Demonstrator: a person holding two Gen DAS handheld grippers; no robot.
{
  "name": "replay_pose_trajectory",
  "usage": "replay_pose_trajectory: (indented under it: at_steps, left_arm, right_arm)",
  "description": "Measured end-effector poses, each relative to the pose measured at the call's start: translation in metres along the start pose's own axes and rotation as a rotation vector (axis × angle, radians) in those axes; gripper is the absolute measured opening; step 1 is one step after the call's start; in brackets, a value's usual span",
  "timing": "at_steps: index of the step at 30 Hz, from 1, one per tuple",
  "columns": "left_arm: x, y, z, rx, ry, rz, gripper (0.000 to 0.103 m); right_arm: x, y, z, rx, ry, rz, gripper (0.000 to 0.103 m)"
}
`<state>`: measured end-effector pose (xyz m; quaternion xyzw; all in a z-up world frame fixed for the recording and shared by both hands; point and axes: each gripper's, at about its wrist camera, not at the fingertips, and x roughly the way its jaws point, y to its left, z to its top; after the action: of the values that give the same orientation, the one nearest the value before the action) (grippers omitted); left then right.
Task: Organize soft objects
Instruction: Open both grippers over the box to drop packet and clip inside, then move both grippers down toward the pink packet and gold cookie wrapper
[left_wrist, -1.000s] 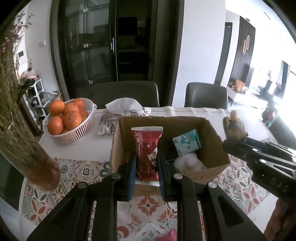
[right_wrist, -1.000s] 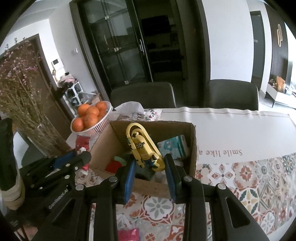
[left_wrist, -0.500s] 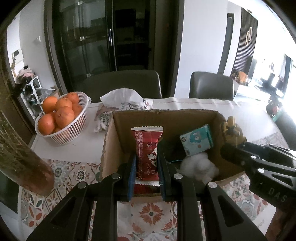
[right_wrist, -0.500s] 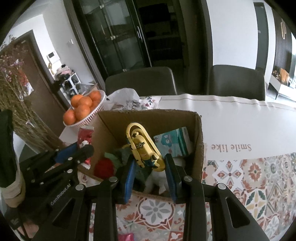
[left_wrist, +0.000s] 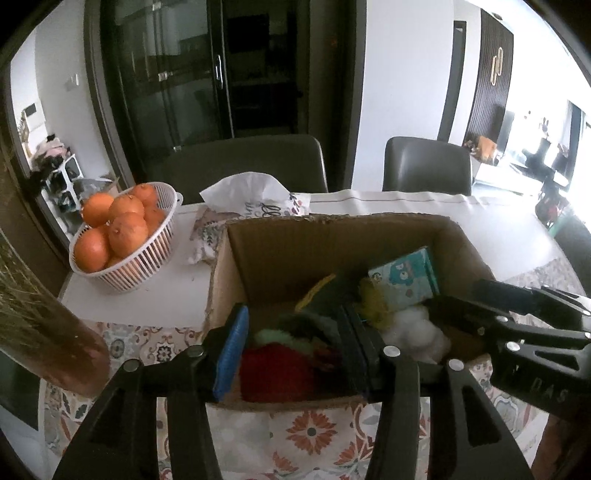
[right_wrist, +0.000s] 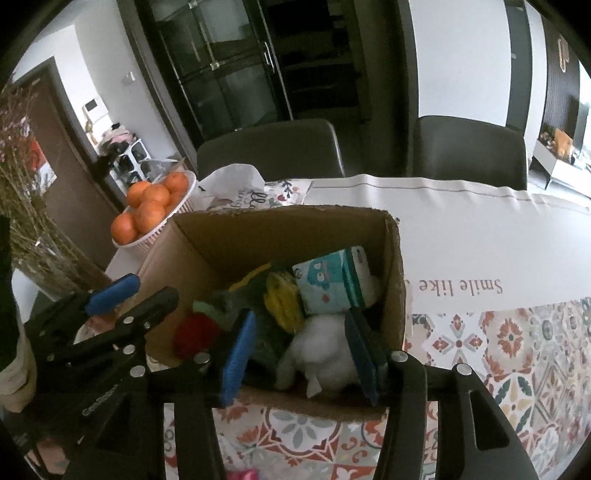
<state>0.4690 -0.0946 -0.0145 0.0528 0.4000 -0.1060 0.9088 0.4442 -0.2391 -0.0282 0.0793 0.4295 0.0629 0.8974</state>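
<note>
Both grippers over open brown cardboard box, jaws just opened, nothing gripped.
Left gripper above red plush; right gripper above white fluffy toy; yellow item at 12 o'clock, possibly the figure.

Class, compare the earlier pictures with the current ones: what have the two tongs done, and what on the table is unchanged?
Both tongs have just been opening. The left tongs let go of the red snack packet, no longer visible. The right tongs released the yellow toy, now lying in the cardboard box. Nothing is gripped now. The basket of oranges, tissue pack and box stayed put.
</note>
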Motion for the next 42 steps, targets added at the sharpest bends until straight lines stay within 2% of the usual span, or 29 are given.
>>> replay_pose_trajectory:
  at_steps: [8, 21, 42]
  left_arm:
    - [-0.020, 0.001, -0.008, 0.016, -0.028, 0.020, 0.050]
    - [-0.072, 0.001, -0.029, 0.031, -0.074, 0.012, 0.050]
    - [-0.139, 0.003, -0.080, 0.065, -0.099, -0.020, 0.050]
  right_arm:
    - [-0.019, 0.008, -0.013, -0.014, -0.015, -0.004, 0.052]
    - [-0.068, 0.029, -0.039, -0.034, -0.051, -0.011, 0.052]
    - [-0.131, 0.061, -0.094, -0.035, -0.075, -0.031, 0.052]
